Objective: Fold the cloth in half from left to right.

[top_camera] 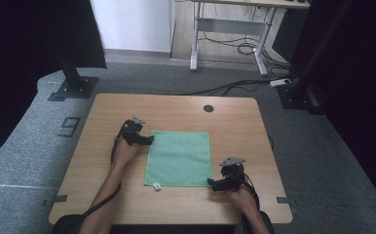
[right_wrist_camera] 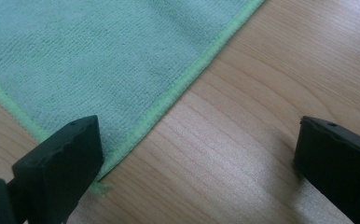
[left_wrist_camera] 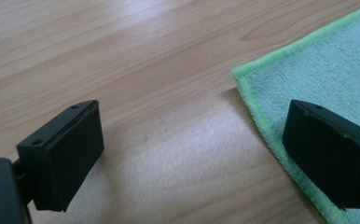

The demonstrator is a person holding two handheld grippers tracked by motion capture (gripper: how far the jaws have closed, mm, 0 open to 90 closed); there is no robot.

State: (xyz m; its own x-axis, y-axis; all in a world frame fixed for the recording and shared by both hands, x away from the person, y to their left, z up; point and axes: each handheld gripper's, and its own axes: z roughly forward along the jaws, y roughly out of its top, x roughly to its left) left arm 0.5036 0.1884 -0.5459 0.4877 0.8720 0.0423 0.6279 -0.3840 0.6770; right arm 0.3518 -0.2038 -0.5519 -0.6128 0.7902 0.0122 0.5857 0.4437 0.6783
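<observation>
One wooden table [top_camera: 127, 195] carries the whole job, and spread flat near its middle lies a green cloth [top_camera: 178, 157], square to the edges, with a small white tag [top_camera: 156, 185] poking out at its near left corner. No box, bin or tray stands on the table, so nothing is held in anything.

The left gripper [top_camera: 149, 140] sits low at the cloth's far left corner, jaws spread wide; in the left gripper view one jaw hangs over the hem and the other over bare wood, with the corner [left_wrist_camera: 238, 73] lying ahead of them. The right gripper [top_camera: 210, 184] waits at the near right corner, equally released and holding nothing, the stitched edge [right_wrist_camera: 178, 91] running between its jaws.

My worry is the pinch. Closing as they stand, either gripper may catch only the thin hem or nothing, and the cloth would slip free on lifting. Should one side grab first, the cloth could drag and bunch.
</observation>
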